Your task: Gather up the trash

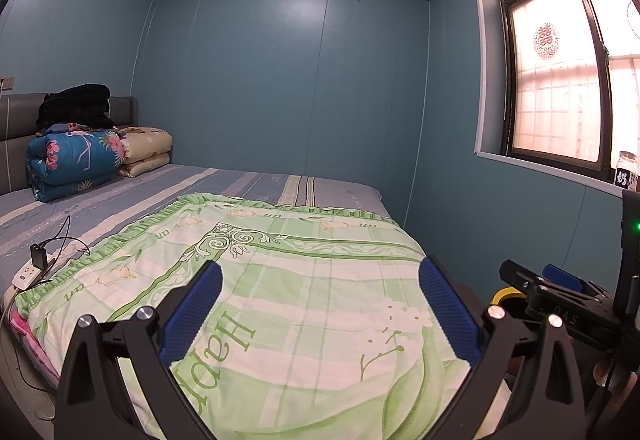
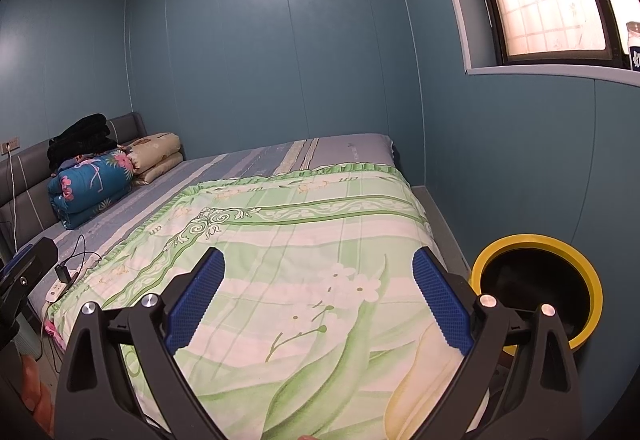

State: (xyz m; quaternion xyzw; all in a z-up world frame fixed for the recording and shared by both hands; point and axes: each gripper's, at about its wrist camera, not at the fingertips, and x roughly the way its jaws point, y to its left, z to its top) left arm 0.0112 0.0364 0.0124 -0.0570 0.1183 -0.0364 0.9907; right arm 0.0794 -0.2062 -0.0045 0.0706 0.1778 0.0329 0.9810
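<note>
Right wrist view: green quilt (image 2: 304, 252) on bed, blue walls (image 2: 280, 52), both tools (image 2: 318, 300) spread wide, empty

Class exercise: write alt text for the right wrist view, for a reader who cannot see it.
An open right gripper with blue pads hovers over a bed's green floral quilt. A yellow-rimmed bin stands beside the bed at right; folded bedding lies by the headboard.

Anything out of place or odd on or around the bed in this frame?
A power strip with a black adapter and loose cables lies on the bed's near-left edge. No trash shows on the green blanket. Both grippers, left and right, are open and empty.
</note>
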